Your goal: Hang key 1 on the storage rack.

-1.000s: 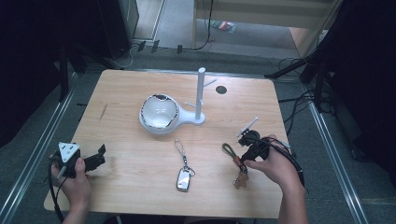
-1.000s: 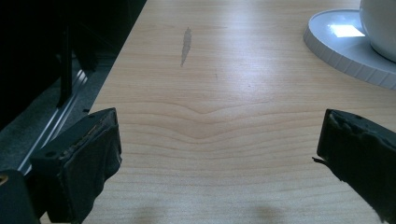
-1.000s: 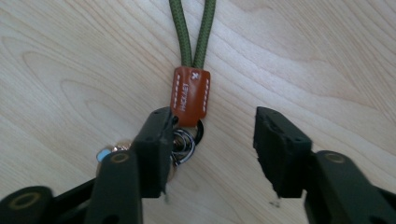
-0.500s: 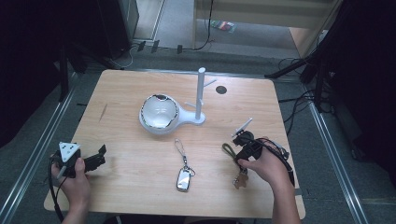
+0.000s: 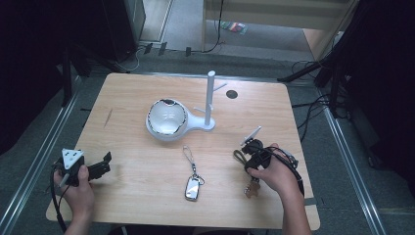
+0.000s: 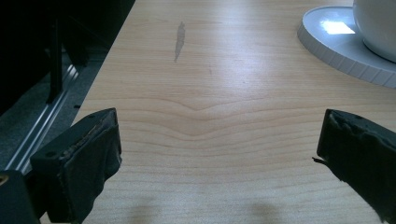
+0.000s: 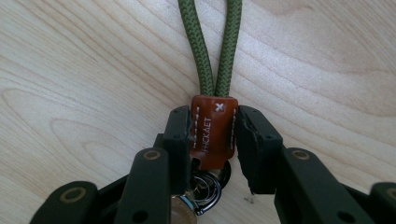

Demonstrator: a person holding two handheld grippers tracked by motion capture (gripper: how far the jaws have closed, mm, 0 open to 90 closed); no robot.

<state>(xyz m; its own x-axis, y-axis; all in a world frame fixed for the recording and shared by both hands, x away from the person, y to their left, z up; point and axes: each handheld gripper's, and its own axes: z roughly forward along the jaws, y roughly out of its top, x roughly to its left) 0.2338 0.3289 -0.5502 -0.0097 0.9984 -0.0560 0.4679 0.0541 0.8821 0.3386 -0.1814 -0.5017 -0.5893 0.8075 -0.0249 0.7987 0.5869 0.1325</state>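
now right gripper (image 7: 214,140) jaws just closing, pinching brown leather tab (image 7: 213,130), left gripper (image 6: 219,154) jaws wide, empty

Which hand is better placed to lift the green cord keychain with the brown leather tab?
Right. The right gripper has its jaws against both sides of the brown leather tab of the green cord keychain. The left gripper is open, far across the wooden table.
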